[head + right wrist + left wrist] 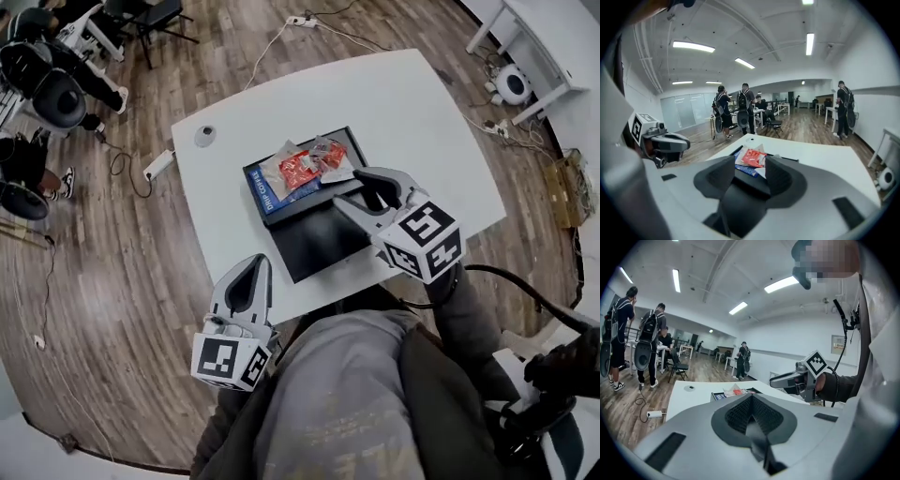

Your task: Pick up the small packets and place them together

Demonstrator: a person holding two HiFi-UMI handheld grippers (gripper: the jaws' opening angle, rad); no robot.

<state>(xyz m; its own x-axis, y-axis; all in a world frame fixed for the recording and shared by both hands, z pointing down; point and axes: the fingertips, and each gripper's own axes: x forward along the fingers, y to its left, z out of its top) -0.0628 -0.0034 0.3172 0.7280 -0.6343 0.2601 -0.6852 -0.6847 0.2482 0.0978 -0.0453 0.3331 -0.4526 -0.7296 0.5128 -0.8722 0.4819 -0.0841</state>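
Several small packets lie heaped on a flat blue-and-black box [265,197] in the middle of the white table [412,112]: a red packet [300,170], a pale one [277,169] and a clear one [327,150]. A black panel [319,239] lies just in front of the box. My right gripper [347,188] hovers open over the box's near right corner, with nothing between its jaws; in the right gripper view the red packet [753,158] shows beyond the gap of my right gripper [750,171]. My left gripper [253,268] hangs shut and empty at the table's near edge.
A small round grey object [205,136] sits at the table's far left. A power strip [159,165] and cables lie on the wood floor to the left. Several people [743,112] stand by chairs and desks beyond the table. Another white table [544,47] stands at the far right.
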